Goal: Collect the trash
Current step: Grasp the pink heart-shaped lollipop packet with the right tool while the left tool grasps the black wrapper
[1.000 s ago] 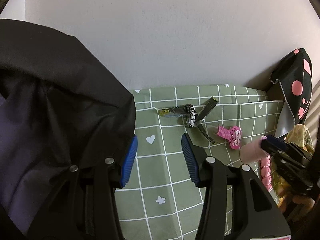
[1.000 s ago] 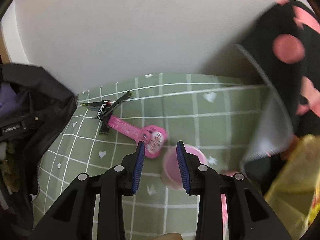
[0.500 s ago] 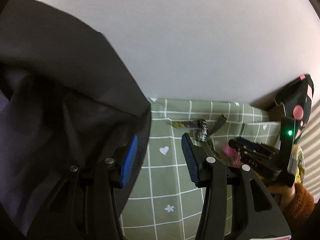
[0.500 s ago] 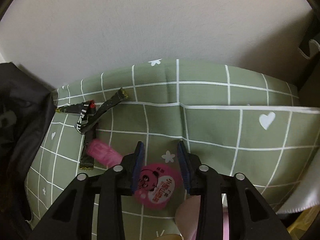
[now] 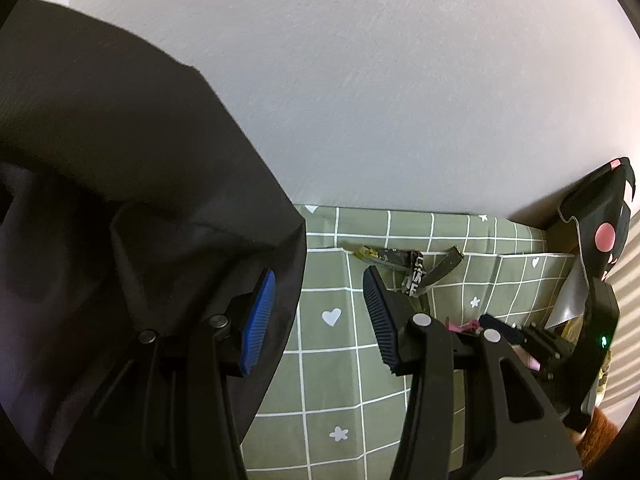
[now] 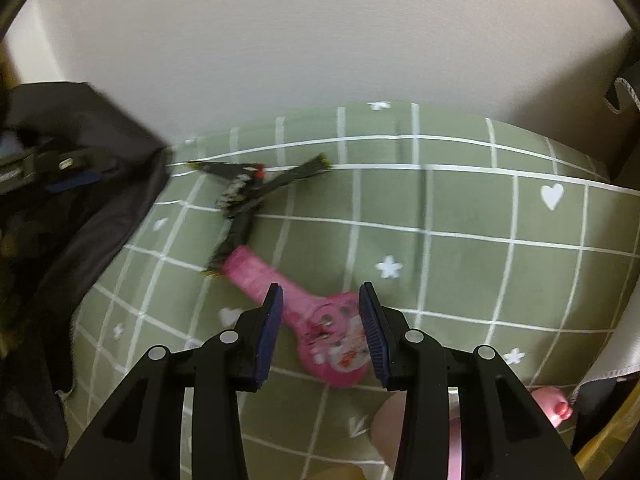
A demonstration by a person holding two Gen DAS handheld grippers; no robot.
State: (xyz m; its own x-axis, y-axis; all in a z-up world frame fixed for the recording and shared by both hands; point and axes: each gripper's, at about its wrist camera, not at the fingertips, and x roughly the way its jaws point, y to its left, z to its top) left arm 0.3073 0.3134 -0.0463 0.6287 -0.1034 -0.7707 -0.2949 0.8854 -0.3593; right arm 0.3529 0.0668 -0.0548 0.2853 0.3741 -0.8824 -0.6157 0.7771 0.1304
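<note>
A pink wrapper (image 6: 320, 320) with a cartoon print lies on the green checked cloth (image 6: 460, 240). My right gripper (image 6: 322, 330) is open, its fingers on either side of the wrapper's round end, close above it. Dark crossed wrappers (image 6: 248, 188) lie farther back; they also show in the left wrist view (image 5: 412, 268). My left gripper (image 5: 316, 316) is open; its left finger is against the edge of the black trash bag (image 5: 120, 220), nothing between the fingers. The right gripper's body (image 5: 560, 344) shows at the right of the left wrist view.
A white wall (image 5: 380, 100) stands right behind the cloth. A black pouch with pink dots (image 5: 600, 232) leans at the far right. A pink cylinder (image 6: 456, 448) and a yellow bag (image 6: 608, 440) lie at the lower right.
The right gripper has opened wider and come down over the pink wrapper's round end. The left gripper and the black bag rose and tilted up toward the wall.
</note>
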